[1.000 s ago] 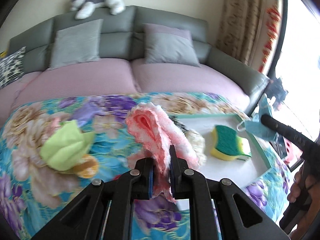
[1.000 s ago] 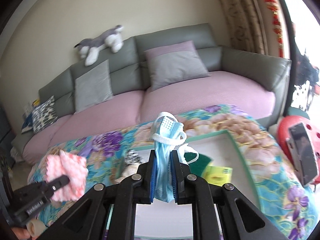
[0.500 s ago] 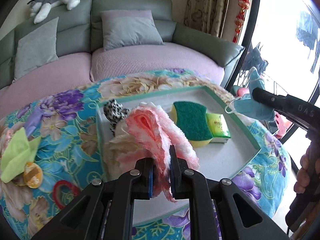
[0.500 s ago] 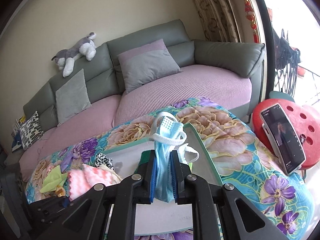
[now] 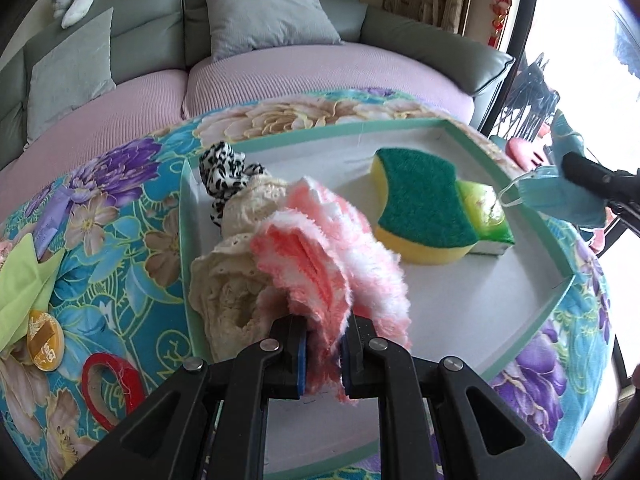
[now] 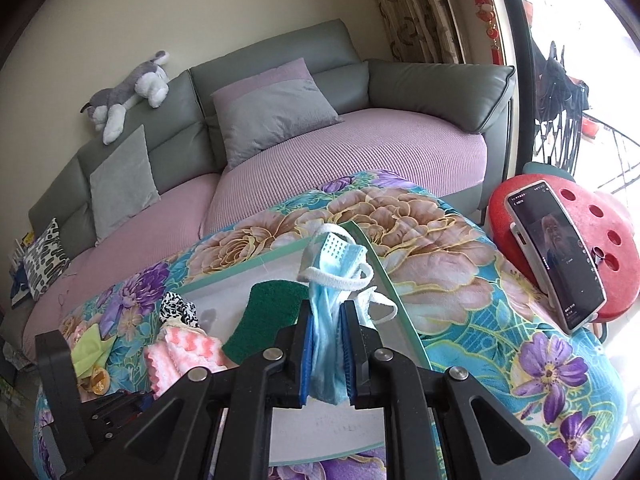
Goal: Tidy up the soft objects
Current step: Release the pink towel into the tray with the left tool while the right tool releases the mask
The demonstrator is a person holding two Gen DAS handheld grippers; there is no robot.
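My left gripper (image 5: pixel 323 354) is shut on a fluffy pink and white cloth (image 5: pixel 332 256), held over the white tray with a green rim (image 5: pixel 562 292). Inside the tray lie a cream lace cloth (image 5: pixel 232 292), a black and white patterned scrunchie (image 5: pixel 224 172) and a green and yellow sponge (image 5: pixel 424 208). My right gripper (image 6: pixel 326 354) is shut on a crumpled blue face mask (image 6: pixel 332 276) above the tray's right side; the mask (image 5: pixel 560 196) also shows at the right of the left wrist view. A lime green cloth (image 5: pixel 20 280) lies on the floral tablecloth at left.
A round orange object (image 5: pixel 44 340) and a red ring (image 5: pixel 110 388) lie on the tablecloth (image 5: pixel 132 216) beside the tray. A phone (image 6: pixel 556 256) leans on a red stool (image 6: pixel 600 232) at right. Behind stands a grey and pink sofa (image 6: pixel 360 148) with cushions and a plush dog (image 6: pixel 128 92).
Both grippers have moved down and closer over the tray, each still holding its item. The pink cloth now hangs over the tray beside the lace cloth instead of over the tablecloth.
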